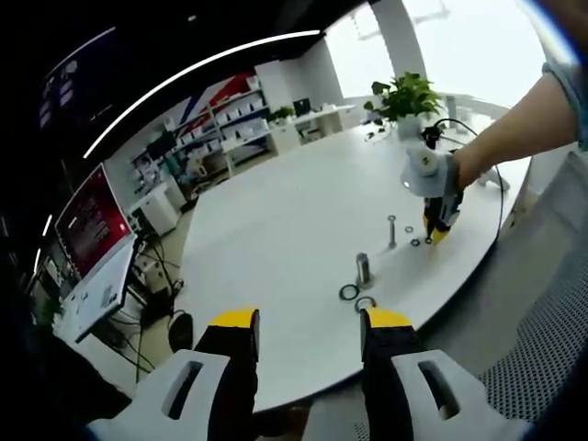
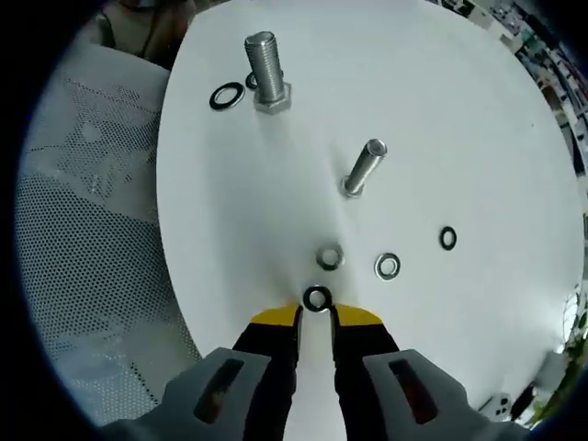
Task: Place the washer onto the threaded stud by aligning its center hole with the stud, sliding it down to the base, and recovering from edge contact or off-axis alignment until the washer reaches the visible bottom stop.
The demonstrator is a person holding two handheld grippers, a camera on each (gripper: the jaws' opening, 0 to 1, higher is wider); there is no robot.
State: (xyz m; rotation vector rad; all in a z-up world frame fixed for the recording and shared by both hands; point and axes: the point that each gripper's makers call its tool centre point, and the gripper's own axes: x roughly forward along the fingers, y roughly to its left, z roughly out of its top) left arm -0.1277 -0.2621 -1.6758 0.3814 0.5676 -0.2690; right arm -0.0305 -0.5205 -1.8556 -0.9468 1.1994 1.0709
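right gripper [image 2: 316, 317] low over table [image 2: 459, 83], tips at washer [image 2: 317, 298]

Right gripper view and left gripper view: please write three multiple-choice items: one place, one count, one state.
1. The black washer nearest the right hand-held gripper lies: A) on a stud; B) on the table at its tips; C) in a box.
2. Studs standing on the table: A) one; B) two; C) four.
3. The left hand-held gripper is: A) open, empty; B) shut on a washer; C) holding a stud.
Key: B, it lies flat before the yellow tips; B, one thick stud, one thin stud; A, jaws apart, nothing between.
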